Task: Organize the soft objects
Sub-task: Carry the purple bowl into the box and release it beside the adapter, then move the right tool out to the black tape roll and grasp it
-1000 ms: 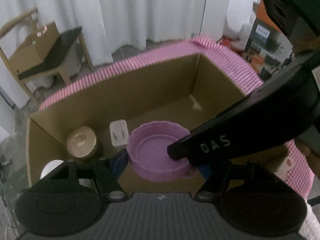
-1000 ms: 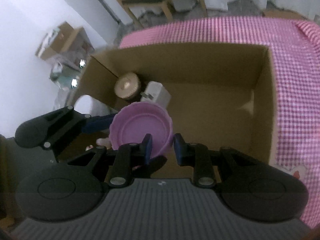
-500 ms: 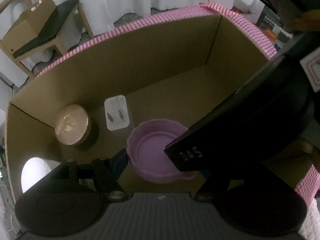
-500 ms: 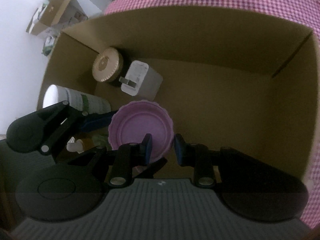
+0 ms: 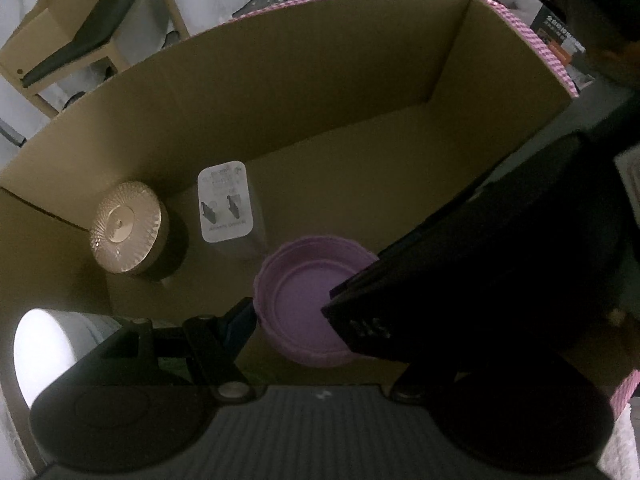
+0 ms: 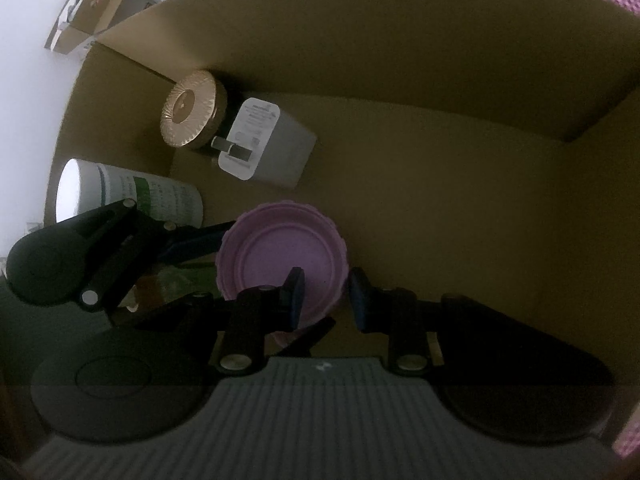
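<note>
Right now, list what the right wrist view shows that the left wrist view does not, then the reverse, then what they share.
Only the right wrist view shows the printed green-and-white side of the white container, both blue pads of the right gripper at the purple dish's rim, and the left gripper from outside.

Only the left wrist view shows the wooden chair beyond the box.

Both show the cardboard box, the purple dish, the gold lid and the white charger.

- The right claw (image 6: 323, 295) is showing black linkage arms, blue pads (image 6: 297, 292), silver screws and a grey ribbed base.
- The left claw (image 5: 316, 320) is showing matching black arms, round black housings and faint white lettering.
</note>
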`<state>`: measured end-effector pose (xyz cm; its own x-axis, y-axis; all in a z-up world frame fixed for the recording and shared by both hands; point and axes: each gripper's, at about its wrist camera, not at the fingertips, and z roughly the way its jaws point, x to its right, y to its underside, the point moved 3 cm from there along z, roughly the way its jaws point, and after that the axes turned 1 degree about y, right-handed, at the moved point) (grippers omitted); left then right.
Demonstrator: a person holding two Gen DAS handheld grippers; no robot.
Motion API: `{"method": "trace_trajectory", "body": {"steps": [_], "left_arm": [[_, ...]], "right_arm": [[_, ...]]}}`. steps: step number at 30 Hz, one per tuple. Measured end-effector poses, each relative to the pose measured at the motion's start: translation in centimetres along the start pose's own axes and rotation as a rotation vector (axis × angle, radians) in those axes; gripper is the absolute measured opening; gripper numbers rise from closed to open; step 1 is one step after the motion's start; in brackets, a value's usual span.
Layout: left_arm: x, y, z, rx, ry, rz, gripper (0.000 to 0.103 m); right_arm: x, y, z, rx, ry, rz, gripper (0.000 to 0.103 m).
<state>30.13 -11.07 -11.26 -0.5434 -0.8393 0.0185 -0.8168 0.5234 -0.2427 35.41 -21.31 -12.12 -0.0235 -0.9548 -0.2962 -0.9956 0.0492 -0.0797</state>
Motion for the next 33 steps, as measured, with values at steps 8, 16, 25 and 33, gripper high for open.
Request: {"method": "trace_trajectory", "body": {"steps": [8,16,25,33], "left_arm": [[0.3,-0.4,0.0,-0.019,-0.003,-0.006,0.082],[0.4,-0.1,-1.4,0.013,-0.001,-0.01,0.086],[1.4,1.4,-7.7,0.157,0.009,-0.006,0.087],[2.0,7.4,-15.5,0.344,0.031,-0.041,0.096]], "right_arm": [[-0.3,0.1,-0.1,0.017,0.003,-0.006,0.027],[-1.2,0.5,-3.2,0.111,0.022,-0.043,0.056],[-2.4,3.8,-12.7,0.358,0.021,-0.086,0.078],[-2.7,14.5,-23.6,0.702,0.044,-0.132,0.1]]}}
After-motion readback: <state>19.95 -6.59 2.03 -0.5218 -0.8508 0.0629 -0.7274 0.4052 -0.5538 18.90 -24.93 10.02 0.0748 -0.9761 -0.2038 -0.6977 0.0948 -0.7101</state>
